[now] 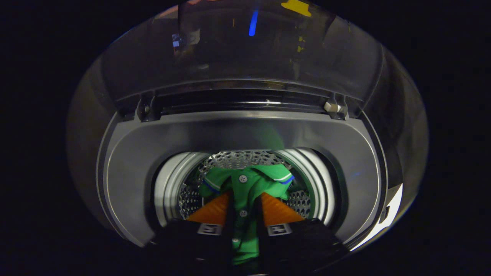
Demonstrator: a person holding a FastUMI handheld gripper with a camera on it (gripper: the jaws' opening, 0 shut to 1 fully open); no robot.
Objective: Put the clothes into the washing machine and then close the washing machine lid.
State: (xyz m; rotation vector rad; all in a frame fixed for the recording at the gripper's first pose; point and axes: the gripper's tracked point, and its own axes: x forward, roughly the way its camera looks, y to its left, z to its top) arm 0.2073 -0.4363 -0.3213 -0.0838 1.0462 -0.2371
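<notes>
Green polo shirt point(245, 184) sits btwn the two fingers of the gripper point(244, 201), button placket running down the gap; jaws nearly closed, both fingers pressing the fabric from either side, so it's held. Collar w/ white-and-blue trim spreads just ahead of the fingertips point(215, 209). Shirt hangs inside the mouth of the washing machine point(126, 172), over the perforated metal drum point(238, 158) that lies just beyond the fingers. Nothing else seen in drum. Machine lid point(245, 57) stands open, raised up beyond the opening, hinges at its base.
</notes>
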